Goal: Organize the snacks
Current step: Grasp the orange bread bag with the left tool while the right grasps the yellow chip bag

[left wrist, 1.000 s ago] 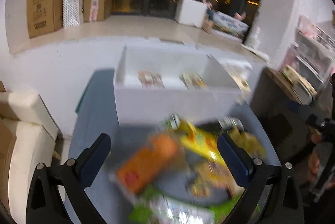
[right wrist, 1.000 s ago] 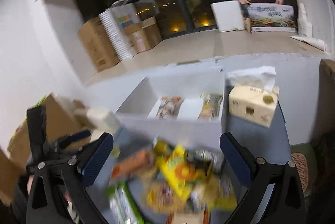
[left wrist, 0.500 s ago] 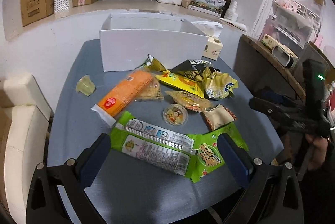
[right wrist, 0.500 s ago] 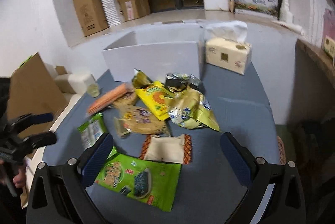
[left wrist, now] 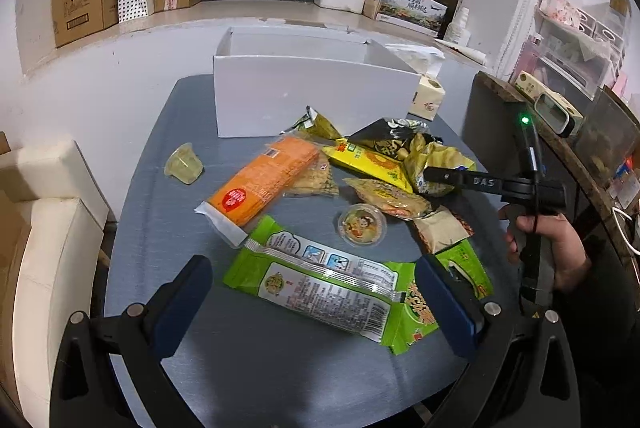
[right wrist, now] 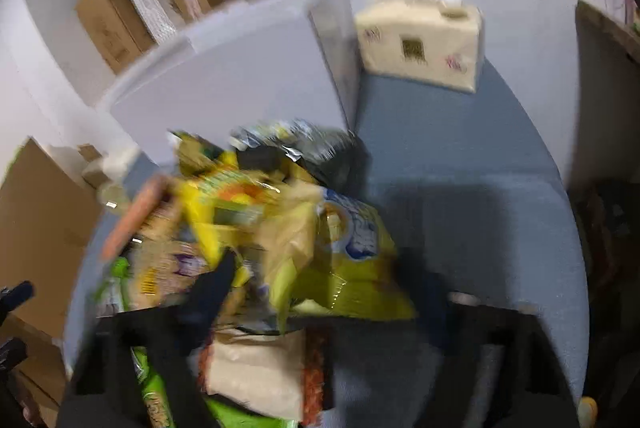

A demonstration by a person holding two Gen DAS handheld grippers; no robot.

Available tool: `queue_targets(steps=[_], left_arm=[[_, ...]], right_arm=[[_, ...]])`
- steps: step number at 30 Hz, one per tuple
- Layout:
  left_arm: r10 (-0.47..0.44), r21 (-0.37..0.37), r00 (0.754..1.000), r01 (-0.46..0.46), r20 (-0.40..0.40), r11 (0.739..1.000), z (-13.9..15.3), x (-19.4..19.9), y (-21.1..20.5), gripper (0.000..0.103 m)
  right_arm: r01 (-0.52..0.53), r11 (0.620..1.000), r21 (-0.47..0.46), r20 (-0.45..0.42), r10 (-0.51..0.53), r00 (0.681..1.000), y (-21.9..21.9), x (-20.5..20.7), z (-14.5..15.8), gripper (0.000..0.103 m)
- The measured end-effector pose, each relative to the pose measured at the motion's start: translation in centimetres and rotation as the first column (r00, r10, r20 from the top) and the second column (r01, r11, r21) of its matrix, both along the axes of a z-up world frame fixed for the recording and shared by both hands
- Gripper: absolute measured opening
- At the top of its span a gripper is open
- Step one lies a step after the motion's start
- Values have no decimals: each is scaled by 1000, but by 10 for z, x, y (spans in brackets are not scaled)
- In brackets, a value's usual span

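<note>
- The yellow-green bag (right wrist: 344, 260) is lying at the right edge of the snack pile (left wrist: 320, 196) on the counter (left wrist: 160, 228), in front of the white box (left wrist: 312, 96).
- The right gripper (right wrist: 316, 292) is sitting over that bag; its jaws have just been closing, with the bag between them. The right view is too blurred to show whether the pads are pressing yet, so I cannot tell if it is pinched.
- To do this pick well, I would say the jaws should be biting a crumpled fold near the bag's top, not the slick flat face, and lifting straight up so the neighbouring yellow pack (left wrist: 368, 160) and tan packet (left wrist: 440, 228) are not dragged along.
- The bag is looking puffy and creased, glossy, with a blue-and-white picture on it; probably light and slippery.
- The left gripper (left wrist: 316, 292) is hanging spread wide over the long green pack (left wrist: 320, 284), holding nothing.
- Farther out, an orange pack (left wrist: 260, 184), a jelly cup (left wrist: 183, 164) and a tissue box (right wrist: 420, 44) are lying around.
</note>
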State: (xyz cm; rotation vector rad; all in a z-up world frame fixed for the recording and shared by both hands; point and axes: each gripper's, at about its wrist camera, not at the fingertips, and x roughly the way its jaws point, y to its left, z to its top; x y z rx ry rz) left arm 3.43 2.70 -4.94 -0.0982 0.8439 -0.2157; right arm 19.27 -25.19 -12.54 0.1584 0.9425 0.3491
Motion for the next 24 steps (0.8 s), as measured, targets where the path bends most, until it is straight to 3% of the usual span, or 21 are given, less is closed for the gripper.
queue_targets(steps=[6, 13, 16, 21, 24], left_arm=[[-32, -10, 999, 32, -13, 999, -7, 14, 4, 103], [-132, 74, 990, 136, -54, 988, -22, 78, 2, 103], [-254, 30, 963, 257, -88, 966, -34, 115, 7, 103], [-356, -71, 920, 349, -162, 934, -55, 162, 23, 103], [-380, -61, 897, 377, -227, 924, -71, 180, 26, 103]], right_arm=[[-16, 1000, -7, 36, 16, 999, -6, -15, 9, 58], [-24, 997, 73, 131, 14, 991, -21, -60, 50, 57], [-53, 993, 101, 161, 36, 986, -22, -79, 65, 57], [-83, 990, 116, 194, 59, 979, -19, -97, 78, 57], [-94, 990, 103, 206, 71, 976, -17, -102, 81, 57]])
